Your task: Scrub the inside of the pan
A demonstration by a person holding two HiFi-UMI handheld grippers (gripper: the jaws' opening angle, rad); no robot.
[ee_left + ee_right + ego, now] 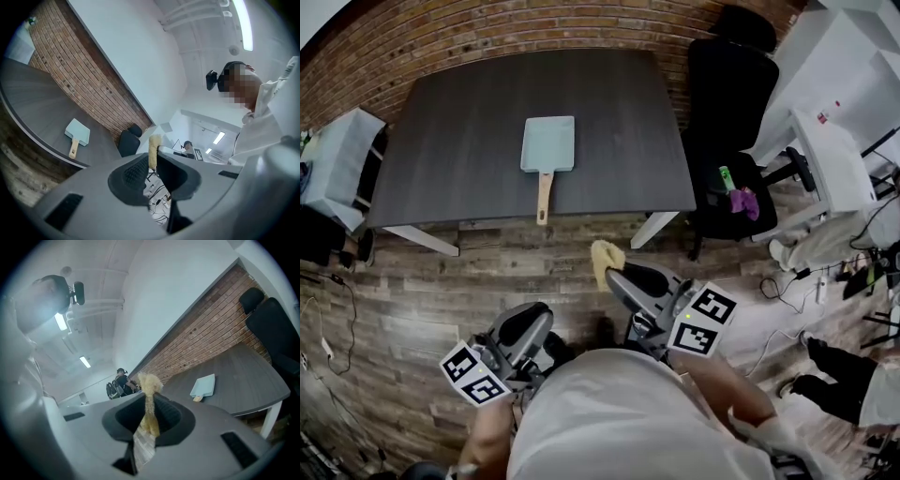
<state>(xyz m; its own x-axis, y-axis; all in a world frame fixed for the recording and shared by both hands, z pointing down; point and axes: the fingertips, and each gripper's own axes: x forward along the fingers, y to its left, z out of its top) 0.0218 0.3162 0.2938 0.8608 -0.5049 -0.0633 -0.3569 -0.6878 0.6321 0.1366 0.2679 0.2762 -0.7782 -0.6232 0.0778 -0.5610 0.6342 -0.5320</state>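
A pale blue rectangular pan (pixel 548 143) with a wooden handle lies on the dark table (pixel 459 150), the handle toward me. It also shows as the pan (pixel 77 131) in the left gripper view and the pan (pixel 204 386) in the right gripper view. Both grippers hang over the floor, well short of the table. My right gripper (pixel 623 275) is shut on a yellow sponge (pixel 606 256), which sticks out past the tips as the sponge (pixel 149 386). My left gripper (pixel 539 321) holds nothing; its jaws stand a narrow gap apart at the left gripper (pixel 152 163).
A black office chair (pixel 727 89) stands at the table's right corner, with a green bottle and purple cloth (pixel 736 195) on its seat. A white desk (pixel 836 164) is further right, and a grey cabinet (pixel 337 159) at the left. Another person's legs (pixel 839 384) are at the far right.
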